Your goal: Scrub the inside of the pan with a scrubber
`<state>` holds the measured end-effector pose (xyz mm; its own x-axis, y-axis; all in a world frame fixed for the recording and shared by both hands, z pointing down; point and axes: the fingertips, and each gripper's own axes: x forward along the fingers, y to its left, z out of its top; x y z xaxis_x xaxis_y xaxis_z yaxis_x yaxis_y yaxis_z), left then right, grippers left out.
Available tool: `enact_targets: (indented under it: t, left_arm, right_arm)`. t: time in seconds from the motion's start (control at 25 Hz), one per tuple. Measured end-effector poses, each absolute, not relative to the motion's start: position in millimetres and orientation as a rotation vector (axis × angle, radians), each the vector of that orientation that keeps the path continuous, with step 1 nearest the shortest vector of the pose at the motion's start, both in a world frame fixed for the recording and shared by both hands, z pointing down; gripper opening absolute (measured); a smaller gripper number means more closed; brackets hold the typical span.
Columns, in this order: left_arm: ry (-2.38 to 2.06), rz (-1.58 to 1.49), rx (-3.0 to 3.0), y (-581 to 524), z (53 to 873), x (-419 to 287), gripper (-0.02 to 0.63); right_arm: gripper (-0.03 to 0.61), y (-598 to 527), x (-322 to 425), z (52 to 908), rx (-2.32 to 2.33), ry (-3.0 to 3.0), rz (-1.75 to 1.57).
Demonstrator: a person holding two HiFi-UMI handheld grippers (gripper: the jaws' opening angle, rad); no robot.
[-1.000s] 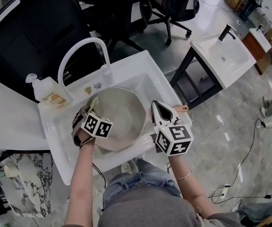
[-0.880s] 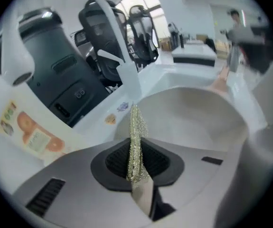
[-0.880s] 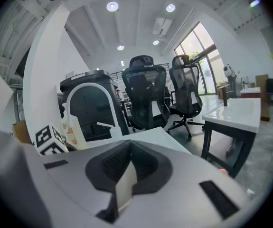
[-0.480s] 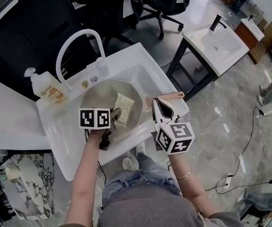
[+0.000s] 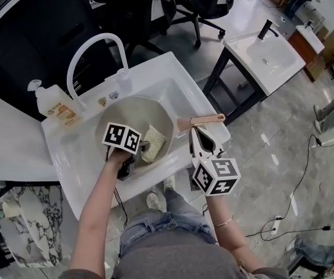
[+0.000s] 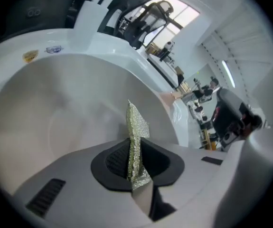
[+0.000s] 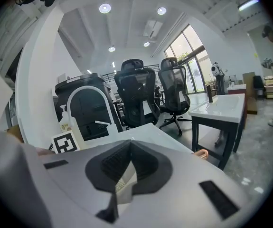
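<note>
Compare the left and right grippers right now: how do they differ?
The left gripper is clamped on the glittery scrubber; the right gripper has its jaws together with nothing seen between them. The left gripper reaches inside the pan; the right gripper sits outside it, its tip at the pan handle. Shared: both sets of jaws are closed, and each gripper carries a marker cube.
</note>
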<state>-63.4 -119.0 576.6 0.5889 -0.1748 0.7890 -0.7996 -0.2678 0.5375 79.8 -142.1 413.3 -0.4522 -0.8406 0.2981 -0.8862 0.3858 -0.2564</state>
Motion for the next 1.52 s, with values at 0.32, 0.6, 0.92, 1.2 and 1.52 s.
enact_targets:
  t: [0.32,0.6,0.92,1.2,1.52]
  left_arm:
    - [-0.789,1.157,1.757,-104,607,-90,0.057]
    - [-0.795,1.393,1.77,-99,621,-106,0.058]
    - [-0.744,1.646,1.753,-94,629,-129,0.058]
    - [-0.777,1.872,1.709,-101,629,-164,0.058]
    - [-0.917,2.205,1.677,-125,618,-202,0.058]
  right_arm:
    - [0.011,-157,58,416,1.498,-2.542,0.576]
    - [0.011,-168,38,415,1.429,-2.563,0.56]
    - [0.011,-177,25,415,1.385,-2.572,0.548]
    - [0.011,-180,18,415,1.366,-2.575,0.544]
    - [0.011,-179,21,417,1.377,-2.565,0.543]
